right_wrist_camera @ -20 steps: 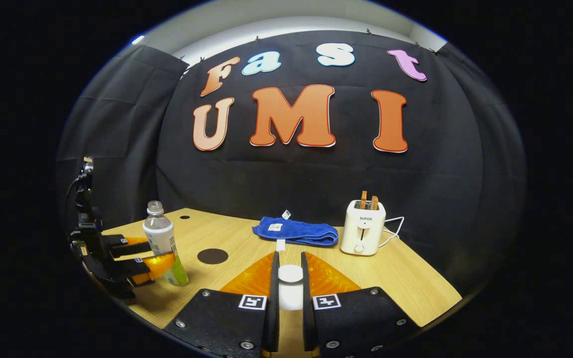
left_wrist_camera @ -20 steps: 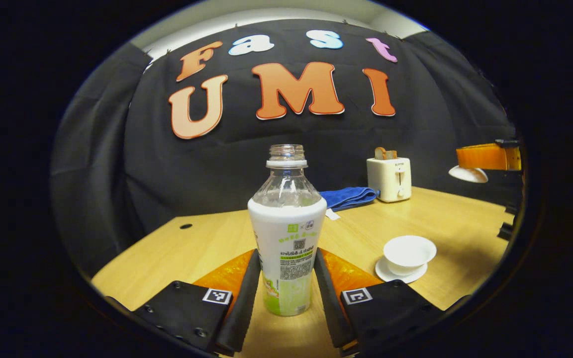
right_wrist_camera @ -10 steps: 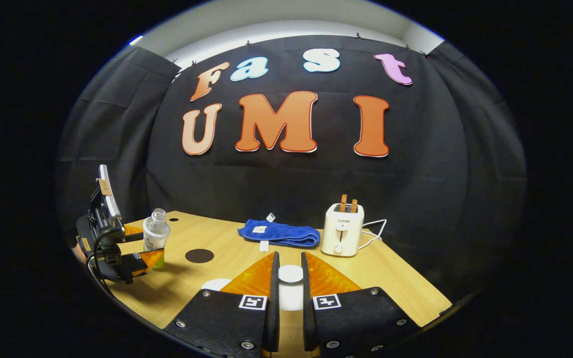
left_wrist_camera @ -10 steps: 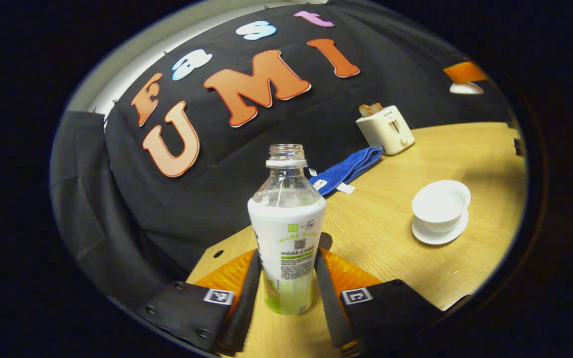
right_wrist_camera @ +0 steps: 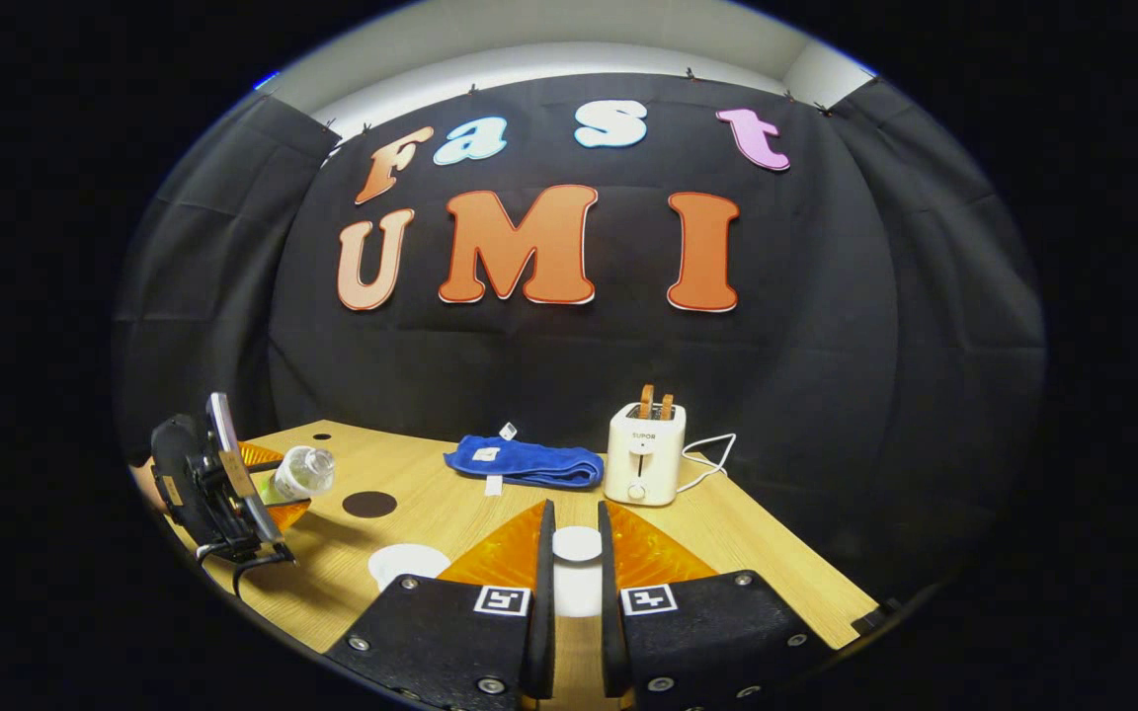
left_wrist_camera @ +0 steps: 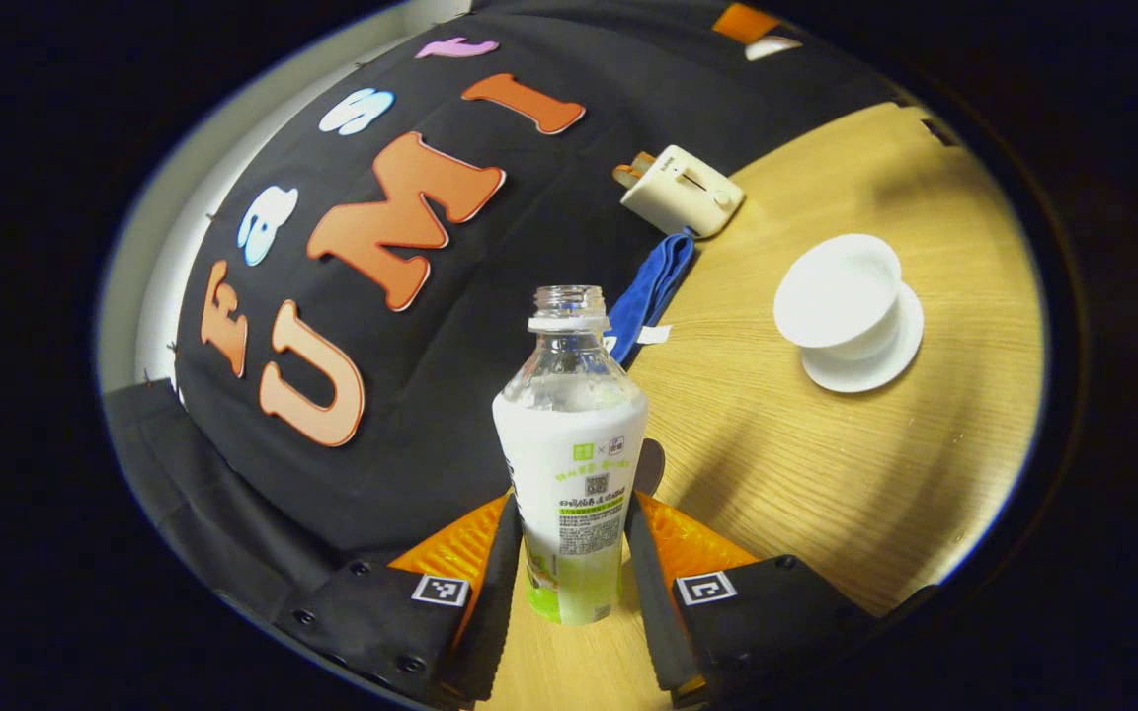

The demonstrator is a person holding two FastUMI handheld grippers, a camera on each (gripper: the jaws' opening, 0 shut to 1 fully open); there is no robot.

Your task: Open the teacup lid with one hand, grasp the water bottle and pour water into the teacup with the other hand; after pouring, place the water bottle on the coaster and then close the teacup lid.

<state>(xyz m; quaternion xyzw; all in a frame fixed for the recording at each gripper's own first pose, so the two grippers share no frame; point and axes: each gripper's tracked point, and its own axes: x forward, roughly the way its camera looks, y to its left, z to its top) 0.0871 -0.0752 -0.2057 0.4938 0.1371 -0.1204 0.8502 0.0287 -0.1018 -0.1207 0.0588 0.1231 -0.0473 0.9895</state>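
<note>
The water bottle [left_wrist_camera: 569,444], uncapped, is clamped at its label between both fingers of the left hand-held gripper [left_wrist_camera: 569,583] and is tilted toward the open teacup [left_wrist_camera: 838,291], which stands on its saucer [left_wrist_camera: 890,360] on the desk [left_wrist_camera: 806,474]. In the right gripper view the bottle [right_wrist_camera: 300,472] lies well over, its mouth pointing right toward the cup [right_wrist_camera: 409,563] but apparently not yet above it.

Risks from this state:
- Spill short of the cup: further tilt before the mouth is over the rim would put water on the desk.
- Slip: the label is smooth; a loose clamp could let the bottle rotate or slide.
- Overshoot: a fast tilt could surge water past the small cup.

The right hand-held gripper [right_wrist_camera: 570,592] is nearly closed on the teacup lid [right_wrist_camera: 577,545], held clear, up and to the right. The dark coaster [right_wrist_camera: 369,504] lies far left; the blue towel [right_wrist_camera: 520,464] and toaster [right_wrist_camera: 644,456] stand farther back.
</note>
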